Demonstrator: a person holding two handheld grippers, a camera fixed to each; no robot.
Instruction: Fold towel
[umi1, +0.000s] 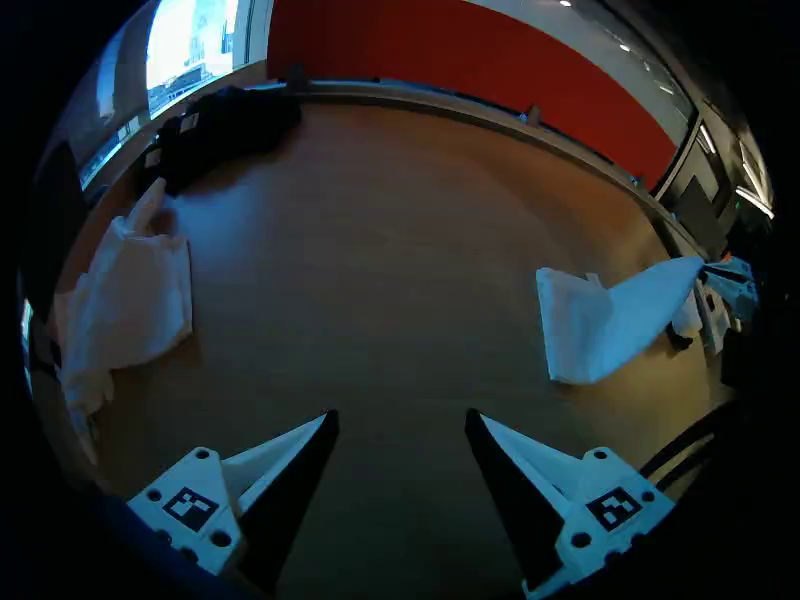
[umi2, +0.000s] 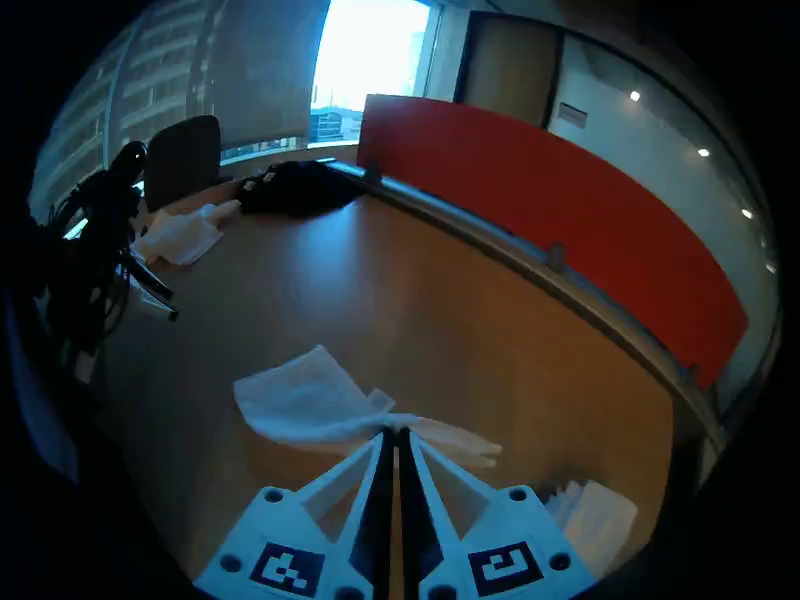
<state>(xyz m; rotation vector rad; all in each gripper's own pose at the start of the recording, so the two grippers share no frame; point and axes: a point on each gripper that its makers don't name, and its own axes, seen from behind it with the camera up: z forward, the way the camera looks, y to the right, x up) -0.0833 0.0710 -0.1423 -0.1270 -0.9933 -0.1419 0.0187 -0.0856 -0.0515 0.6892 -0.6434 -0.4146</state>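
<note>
The right gripper (umi2: 397, 440) is clenched on one corner of the towel (umi2: 300, 400), which trails to the upper left across the surface (umi2: 450, 290). The left gripper (umi1: 400, 415) is released and empty. In its view the towel's free end lies at centre right, well apart.

Room dim, bluish cast. Daylight at the window (umi2: 370, 60) blows out white; ceiling spots (umi2: 635, 96) glint small. The surface (umi1: 400, 250) lies softly shadowed. Fisheye bends lines near edges.
</note>
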